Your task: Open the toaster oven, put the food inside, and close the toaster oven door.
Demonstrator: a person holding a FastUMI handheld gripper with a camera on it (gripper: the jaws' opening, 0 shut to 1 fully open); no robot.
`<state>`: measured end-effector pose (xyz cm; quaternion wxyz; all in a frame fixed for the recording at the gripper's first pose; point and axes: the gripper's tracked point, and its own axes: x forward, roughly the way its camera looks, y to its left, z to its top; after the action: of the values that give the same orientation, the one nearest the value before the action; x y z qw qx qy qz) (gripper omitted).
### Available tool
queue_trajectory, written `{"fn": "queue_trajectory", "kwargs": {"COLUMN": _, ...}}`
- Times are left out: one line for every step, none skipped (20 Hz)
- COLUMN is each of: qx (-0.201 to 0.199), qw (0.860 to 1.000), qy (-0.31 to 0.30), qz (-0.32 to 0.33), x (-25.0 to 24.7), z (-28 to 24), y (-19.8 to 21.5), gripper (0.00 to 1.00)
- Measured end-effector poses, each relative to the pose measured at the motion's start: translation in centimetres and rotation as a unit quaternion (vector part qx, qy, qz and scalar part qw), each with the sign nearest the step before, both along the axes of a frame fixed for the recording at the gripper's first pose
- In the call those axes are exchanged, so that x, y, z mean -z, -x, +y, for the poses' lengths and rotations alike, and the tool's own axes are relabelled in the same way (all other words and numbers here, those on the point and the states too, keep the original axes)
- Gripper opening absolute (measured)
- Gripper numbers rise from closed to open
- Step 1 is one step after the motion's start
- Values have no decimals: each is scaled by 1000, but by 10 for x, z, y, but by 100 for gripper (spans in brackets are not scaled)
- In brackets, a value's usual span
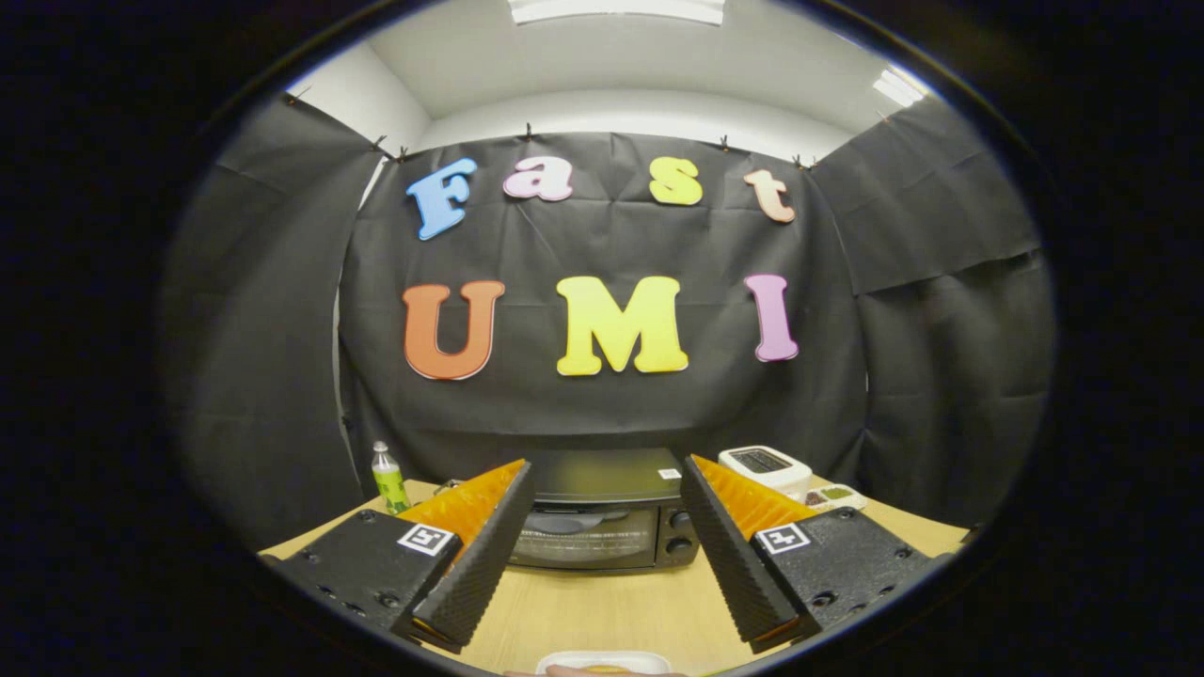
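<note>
— How does the gripper (607,480) stand?

— It is held level and points straight ahead. Its two fingers rise from the lower part of the frame, one at lower left, one at lower right.

— Are the fingers (480,555) together?

— No, they are spread wide, with a broad gap between them. They lean outward toward their tips. Nothing is pressed between them.

— Any hand?

— A sliver of something skin-coloured shows at the bottom centre; I cannot tell more.

bright ceiling lights (616,9) overhead; sharp centre, edges bent by fisheye.
</note>
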<state>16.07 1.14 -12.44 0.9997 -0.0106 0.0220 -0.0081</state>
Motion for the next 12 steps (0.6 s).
{"fn": "queue_trajectory", "kwargs": {"qx": 1, "qw": 1000, "qy": 3, "qz": 5, "x": 9, "z": -1, "y": -12, "gripper": 100}}
{"fn": "queue_trajectory", "kwargs": {"qx": 3, "qw": 1000, "qy": 4, "qz": 15, "x": 18, "z": 0, "y": -25, "gripper": 100}}
{"fn": "queue_trajectory", "kwargs": {"qx": 0, "qw": 1000, "qy": 2, "qz": 21, "x": 25, "z": 3, "y": -35, "gripper": 100}}
{"fn": "queue_trajectory", "kwargs": {"qx": -5, "qw": 1000, "qy": 0, "qz": 25, "x": 31, "z": 8, "y": -47, "gripper": 100}}
{"fn": "queue_trajectory", "kwargs": {"qx": -5, "qw": 1000, "qy": 4, "qz": 28, "x": 36, "z": 11, "y": -58, "gripper": 100}}
{"fn": "queue_trajectory", "kwargs": {"qx": -1, "qw": 999, "qy": 16, "qz": 28, "x": 40, "z": 12, "y": -69, "gripper": 100}}
{"fn": "queue_trajectory", "kwargs": {"qx": 2, "qw": 999, "qy": 27, "qz": 28, "x": 46, "z": 13, "y": -78, "gripper": 100}}
{"fn": "queue_trajectory", "kwargs": {"qx": 1, "qw": 999, "qy": 33, "qz": 31, "x": 52, "z": 17, "y": -88, "gripper": 100}}
{"fn": "queue_trajectory", "kwargs": {"qx": -4, "qw": 999, "qy": 35, "qz": 36, "x": 60, "z": 23, "y": -98, "gripper": 100}}
{"fn": "queue_trajectory", "kwargs": {"qx": -5, "qw": 998, "qy": 33, "qz": 46, "x": 68, "z": 26, "y": -106, "gripper": 100}}
{"fn": "queue_trajectory", "kwargs": {"qx": -8, "qw": 998, "qy": 30, "qz": 59, "x": 78, "z": 28, "y": -114, "gripper": 100}}
{"fn": "queue_trajectory", "kwargs": {"qx": -8, "qw": 997, "qy": 29, "qz": 71, "x": 87, "z": 31, "y": -122, "gripper": 100}}
